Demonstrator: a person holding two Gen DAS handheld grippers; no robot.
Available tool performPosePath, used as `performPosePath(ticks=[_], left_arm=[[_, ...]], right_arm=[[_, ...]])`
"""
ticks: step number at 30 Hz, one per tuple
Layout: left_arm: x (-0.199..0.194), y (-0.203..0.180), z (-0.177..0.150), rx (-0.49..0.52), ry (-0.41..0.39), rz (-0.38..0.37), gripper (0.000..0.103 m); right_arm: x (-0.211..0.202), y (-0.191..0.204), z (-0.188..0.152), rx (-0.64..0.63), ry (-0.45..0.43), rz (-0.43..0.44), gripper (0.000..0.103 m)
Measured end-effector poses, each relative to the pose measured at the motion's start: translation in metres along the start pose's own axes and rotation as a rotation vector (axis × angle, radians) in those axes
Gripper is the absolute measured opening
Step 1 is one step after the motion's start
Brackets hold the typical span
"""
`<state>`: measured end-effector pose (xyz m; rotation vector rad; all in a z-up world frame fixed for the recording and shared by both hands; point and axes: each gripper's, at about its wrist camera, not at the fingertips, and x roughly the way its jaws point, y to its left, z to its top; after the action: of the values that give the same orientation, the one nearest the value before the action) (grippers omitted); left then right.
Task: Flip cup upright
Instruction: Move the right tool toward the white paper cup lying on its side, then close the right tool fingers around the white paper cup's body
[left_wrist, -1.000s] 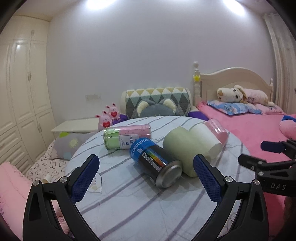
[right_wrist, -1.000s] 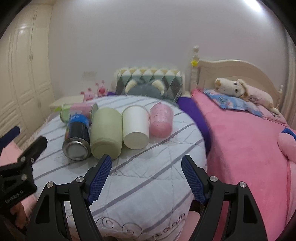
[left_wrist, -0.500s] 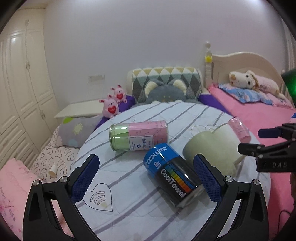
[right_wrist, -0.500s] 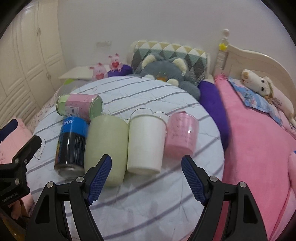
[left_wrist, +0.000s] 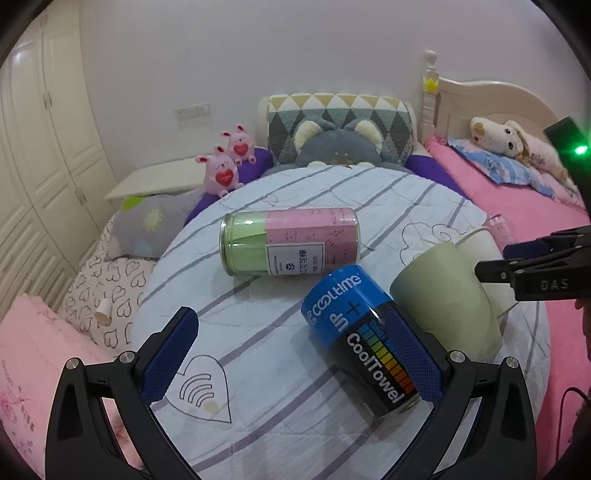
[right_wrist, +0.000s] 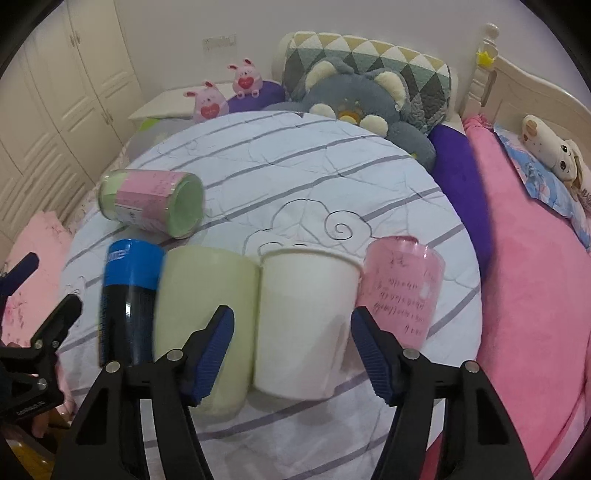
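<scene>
Striped bedspread (left_wrist: 280, 332) holds "CoolTowel" can (left_wrist: 364, 341); both grippers (left_wrist: 291, 354) (right_wrist: 291, 347) gape empty.

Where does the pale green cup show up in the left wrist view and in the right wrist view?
Left wrist view: the pale green cup lies on its side at right of centre, beside the blue CoolTowel can, just past the left tool's right finger.
Right wrist view: the cup lies lower centre-left, between the blue can and the white cup.
Shared landmark: the pink-and-green canister, lying behind the row.
</scene>
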<state>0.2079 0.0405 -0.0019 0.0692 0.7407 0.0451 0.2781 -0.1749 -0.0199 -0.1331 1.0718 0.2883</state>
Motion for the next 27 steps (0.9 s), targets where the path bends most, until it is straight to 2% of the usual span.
performPosePath(ticks=[3, 8, 16, 27], left_arm=[[0.002, 0.001, 0.002, 0.013, -0.003, 0.027, 0.103], [0.006, 0.006, 0.003, 0.003, 0.014, 0.010, 0.103], [0.011, 0.015, -0.001, -0.022, 0.037, 0.016, 0.103], [0.020, 0.019, -0.004, -0.036, 0.073, 0.026, 0.103]], right_arm=[[0.009, 0.001, 0.004, -0.012, 0.033, -0.025, 0.057], [0.015, 0.004, 0.011, -0.039, 0.048, -0.038, 0.057], [0.033, 0.005, 0.019, -0.066, 0.102, -0.087, 0.066], [0.036, 0.001, 0.023, -0.034, 0.103, -0.029, 0.064]])
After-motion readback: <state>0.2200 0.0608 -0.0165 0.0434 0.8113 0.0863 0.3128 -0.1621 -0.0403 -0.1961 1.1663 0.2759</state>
